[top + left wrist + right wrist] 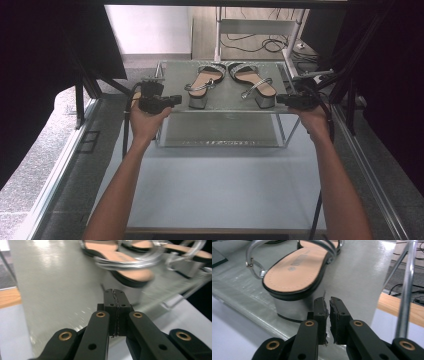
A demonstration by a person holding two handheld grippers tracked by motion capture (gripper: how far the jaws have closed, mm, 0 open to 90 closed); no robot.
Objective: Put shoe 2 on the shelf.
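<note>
Your left gripper [176, 99] sits at the left edge of the glass shelf [227, 102], its jaws pressed fully together with nothing between them — in the left gripper view the pads [115, 312] meet along one seam, pointed toward the heel of the left sandal [201, 84]. Your right gripper [280, 99] is at the shelf's right edge, just beside the silver block heel of the right sandal [255, 82]; its jaws are nearly closed, a thin gap left between the pads [322, 315], and they grasp nothing. Both sandals stand side by side on top of the shelf, heels toward you, toes angled together at the far side. The shelf stands on the pale table [220, 185].
</note>
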